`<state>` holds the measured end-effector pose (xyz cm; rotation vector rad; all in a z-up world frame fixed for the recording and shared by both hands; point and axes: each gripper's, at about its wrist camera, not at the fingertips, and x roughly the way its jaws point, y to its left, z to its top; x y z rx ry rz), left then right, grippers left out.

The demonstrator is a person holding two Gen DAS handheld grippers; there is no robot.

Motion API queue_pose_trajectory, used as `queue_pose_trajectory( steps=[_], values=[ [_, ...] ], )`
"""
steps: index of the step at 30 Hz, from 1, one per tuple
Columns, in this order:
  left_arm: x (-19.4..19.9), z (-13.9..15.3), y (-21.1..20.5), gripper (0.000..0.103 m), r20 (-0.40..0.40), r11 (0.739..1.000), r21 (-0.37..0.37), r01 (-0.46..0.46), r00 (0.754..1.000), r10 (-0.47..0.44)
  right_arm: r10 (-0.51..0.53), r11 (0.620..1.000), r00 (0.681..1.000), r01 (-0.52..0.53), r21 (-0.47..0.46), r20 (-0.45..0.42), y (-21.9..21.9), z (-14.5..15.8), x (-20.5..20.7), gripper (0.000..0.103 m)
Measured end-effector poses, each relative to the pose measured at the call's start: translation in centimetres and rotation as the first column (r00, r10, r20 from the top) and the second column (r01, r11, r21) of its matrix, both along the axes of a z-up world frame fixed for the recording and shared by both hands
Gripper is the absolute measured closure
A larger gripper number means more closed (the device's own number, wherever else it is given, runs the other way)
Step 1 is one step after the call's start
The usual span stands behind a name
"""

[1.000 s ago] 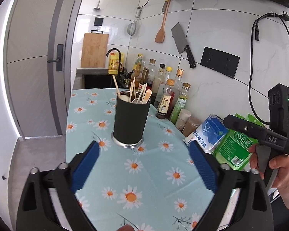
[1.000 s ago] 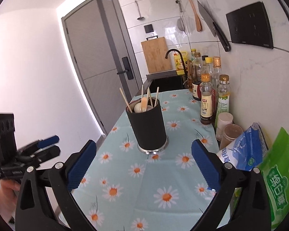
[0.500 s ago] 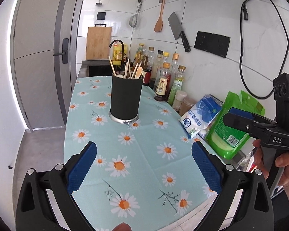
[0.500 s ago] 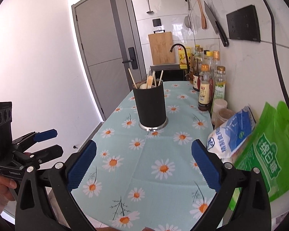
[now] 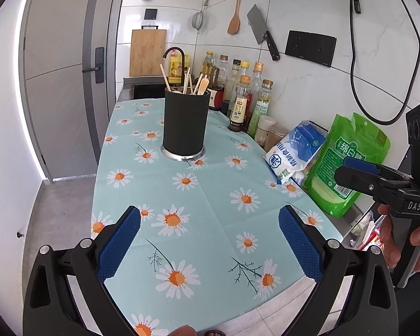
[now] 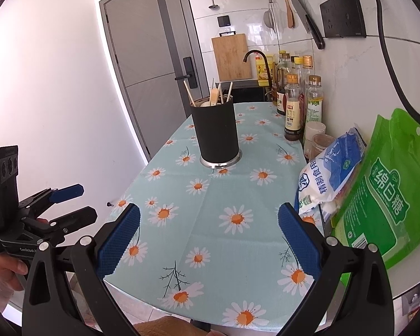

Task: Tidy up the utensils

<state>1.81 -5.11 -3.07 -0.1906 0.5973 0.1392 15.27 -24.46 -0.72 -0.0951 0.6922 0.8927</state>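
Note:
A black cylindrical utensil holder (image 5: 184, 123) (image 6: 215, 131) stands upright on the daisy-print tablecloth (image 5: 210, 196). Wooden chopsticks and spoon handles (image 5: 187, 82) (image 6: 214, 93) stick out of its top. My left gripper (image 5: 209, 224) is open and holds nothing, hovering over the near edge of the counter, well short of the holder. My right gripper (image 6: 209, 218) is also open with nothing in it, at about the same distance. Each gripper shows in the other's view, held by a hand: the right gripper (image 5: 343, 172) off the right side, the left gripper (image 6: 75, 203) off the left.
Sauce and oil bottles (image 5: 243, 103) line the wall to the right of the holder, with two small jars (image 5: 268, 131). A blue-white bag (image 5: 294, 151) and a green bag (image 5: 347, 162) lean at the right. A sink faucet (image 5: 176, 53) is behind, and the floor drops off at the left.
Both grippers have drawn back from the holder toward the counter's near edge, so the holder looks smaller and farther away. Both stayed open. The holder has not moved.

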Motion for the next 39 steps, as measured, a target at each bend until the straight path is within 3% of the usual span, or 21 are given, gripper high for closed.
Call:
queue_pose_trajectory(
  steps=[12, 39],
  values=[
    [0.0, -1.2, 0.3, 0.007, -0.041, 1.000, -0.016, 0.001, 0.999, -0.001, -0.013, 1.000, 0.998, 0.012, -0.011, -0.055, 0.1, -1.7, 0.3, 0.005],
    [0.3, -1.7, 0.3, 0.007, -0.053, 0.999, -0.032, 0.020, 0.998, -0.021, -0.007, 0.999, 0.998, 0.005, -0.043, -0.057, 1.0, -1.9, -0.1, 0.005]
  ],
)
